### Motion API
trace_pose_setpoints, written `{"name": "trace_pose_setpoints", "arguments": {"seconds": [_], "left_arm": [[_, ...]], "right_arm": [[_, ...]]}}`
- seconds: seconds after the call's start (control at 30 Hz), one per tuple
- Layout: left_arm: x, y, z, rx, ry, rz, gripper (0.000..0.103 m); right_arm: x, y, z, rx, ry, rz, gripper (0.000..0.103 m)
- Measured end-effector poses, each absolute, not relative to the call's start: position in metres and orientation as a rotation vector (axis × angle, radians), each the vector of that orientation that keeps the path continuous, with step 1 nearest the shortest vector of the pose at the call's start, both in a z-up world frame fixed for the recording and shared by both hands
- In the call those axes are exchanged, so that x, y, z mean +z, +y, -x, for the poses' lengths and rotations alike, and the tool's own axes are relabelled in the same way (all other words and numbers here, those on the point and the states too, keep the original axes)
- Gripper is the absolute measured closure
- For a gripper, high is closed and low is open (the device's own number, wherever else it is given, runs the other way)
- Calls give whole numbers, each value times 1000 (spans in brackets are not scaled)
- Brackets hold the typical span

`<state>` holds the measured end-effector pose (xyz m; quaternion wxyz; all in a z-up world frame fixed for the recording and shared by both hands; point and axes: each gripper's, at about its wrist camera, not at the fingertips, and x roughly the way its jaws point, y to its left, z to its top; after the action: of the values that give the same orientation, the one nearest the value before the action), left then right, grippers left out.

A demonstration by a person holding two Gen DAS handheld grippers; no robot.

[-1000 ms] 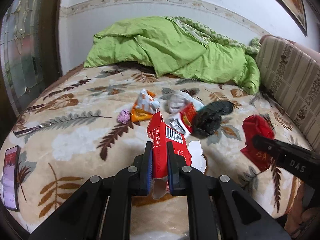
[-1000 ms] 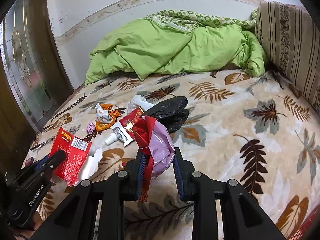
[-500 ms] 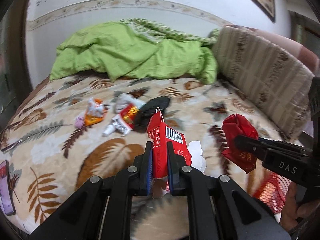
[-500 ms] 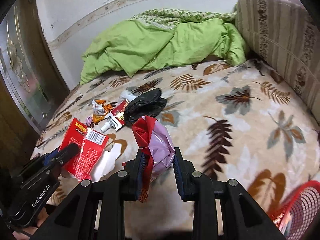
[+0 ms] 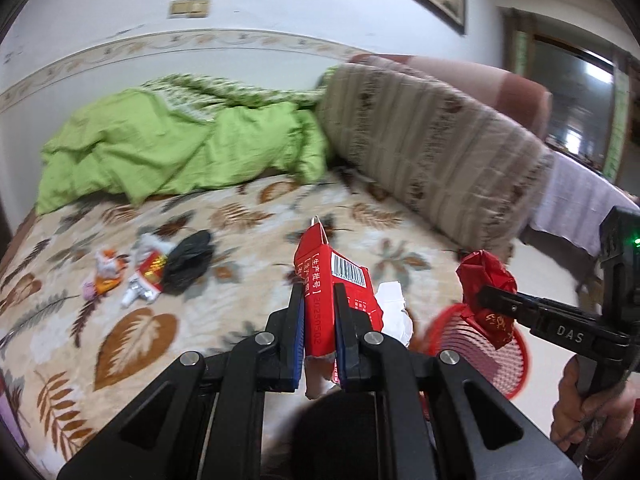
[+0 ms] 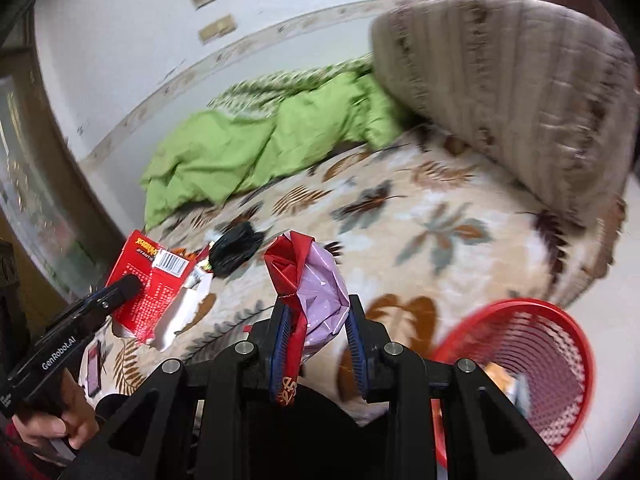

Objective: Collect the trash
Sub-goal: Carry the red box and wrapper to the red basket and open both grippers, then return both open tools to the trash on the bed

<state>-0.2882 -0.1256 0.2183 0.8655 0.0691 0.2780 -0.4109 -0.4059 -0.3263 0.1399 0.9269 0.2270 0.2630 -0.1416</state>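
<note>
**Q:** What are you holding right now?

**A:** Your left gripper is clamped on a flattened red carton with a barcode and a torn white flap; it stands upright between the fingers. Your right gripper is pinched on a crumpled red and lilac plastic bag, which bulges above the pads.

**Q:** Where is the bin?

**A:** A red mesh wastebasket sits on the floor at the foot of the bed, low and to your right. In the left wrist view, the held bag hangs just above its rim.

**Q:** What lies farther out?

**A:** On the leaf-patterned blanket, more litter remains in a loose cluster: a black plastic bag, a red and white wrapper touching it, and an orange wrapper beside that. Beyond them a green quilt is heaped against the wall, with a striped bolster to its right.
</note>
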Motion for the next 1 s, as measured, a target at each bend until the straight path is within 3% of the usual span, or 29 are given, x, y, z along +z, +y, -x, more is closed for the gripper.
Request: {"name": "trace_pose_setpoints", "arguments": {"seconds": [0.33, 0.77, 0.83, 0.9, 1.0], "left_arm": [[212, -203, 326, -1093, 668, -194, 91], [161, -307, 358, -1311, 771, -344, 91], [157, -315, 361, -1319, 766, -361, 81], [156, -317, 360, -1323, 764, -364, 60], [156, -315, 355, -1314, 768, -349, 59]], "right_arm": [[127, -389, 487, -493, 554, -576, 74], [108, -441, 514, -617, 585, -684, 72], [106, -446, 514, -615, 591, -688, 67], [105, -449, 513, -628, 600, -685, 56], [105, -453, 512, -633, 604, -686, 53]]}}
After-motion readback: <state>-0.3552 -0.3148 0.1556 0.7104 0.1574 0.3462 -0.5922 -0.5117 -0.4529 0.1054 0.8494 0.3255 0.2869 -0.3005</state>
